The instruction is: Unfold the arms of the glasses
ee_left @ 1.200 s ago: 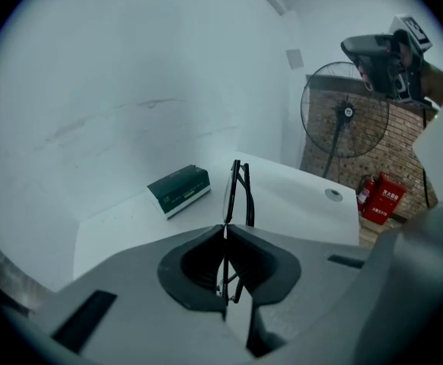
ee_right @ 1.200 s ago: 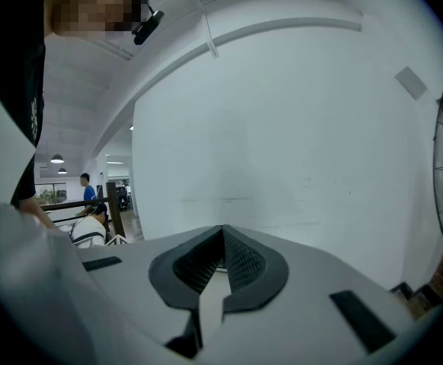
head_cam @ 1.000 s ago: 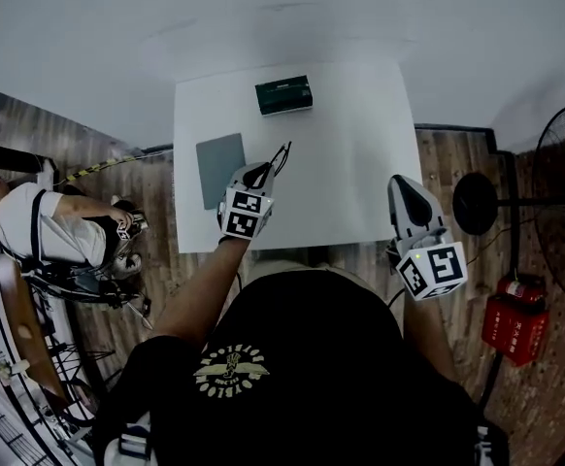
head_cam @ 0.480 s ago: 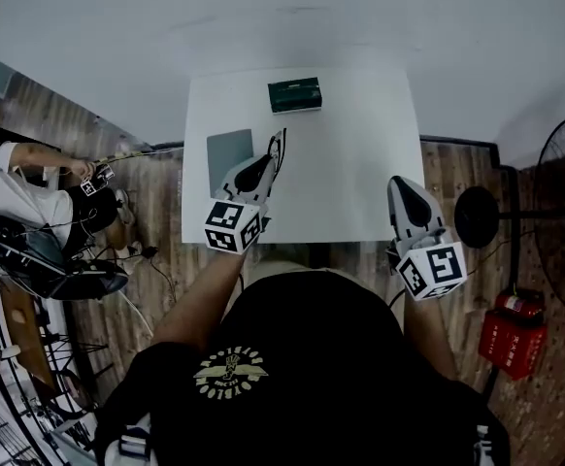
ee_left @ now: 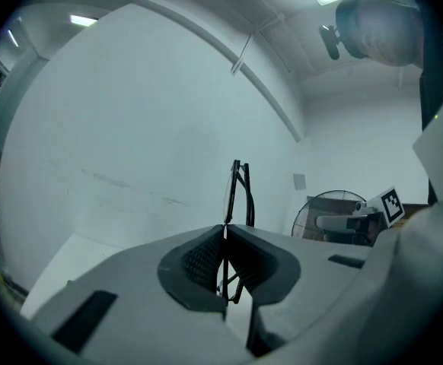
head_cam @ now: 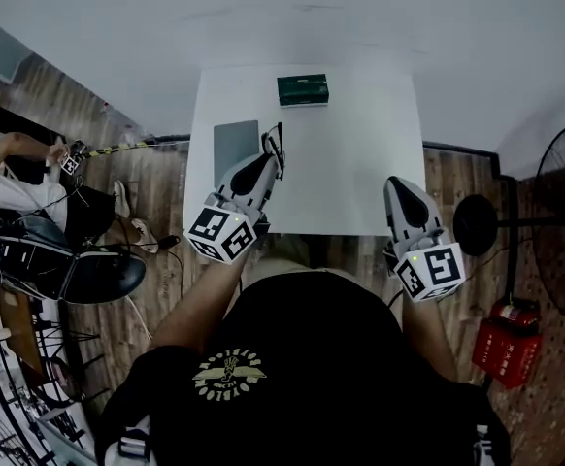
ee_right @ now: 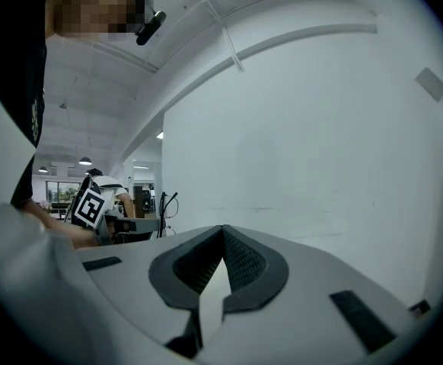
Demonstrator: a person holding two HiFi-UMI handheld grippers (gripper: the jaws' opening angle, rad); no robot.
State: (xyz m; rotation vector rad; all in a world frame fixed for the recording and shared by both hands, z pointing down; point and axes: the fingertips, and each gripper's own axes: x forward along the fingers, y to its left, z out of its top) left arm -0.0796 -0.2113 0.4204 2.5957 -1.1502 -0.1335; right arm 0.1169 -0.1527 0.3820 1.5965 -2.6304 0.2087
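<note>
Nearest the camera, a person's black shirt (head_cam: pixel 292 357) is seen from above, with 1 tool held in each hand. The right tool (head_cam: pixel 399 184) is held over the near right edge of the white tabletop (head_cam: pixel 360 163); its jaws are pressed together with nothing between them (ee_right: pixel 223 230). The left tool (head_cam: pixel 270 160) is held over the near left part of the tabletop, and its jaws are clamped on the black glasses (head_cam: pixel 275 144). In the left gripper view, the glasses (ee_left: pixel 239 192) are seen edge-on, rising upright beyond the tips of the tool (ee_left: pixel 223 230), clear of the tabletop. A grey mat (head_cam: pixel 232 144) lies just left of the glasses. A dark green box (head_cam: pixel 303 89) rests by the far edge.
</note>
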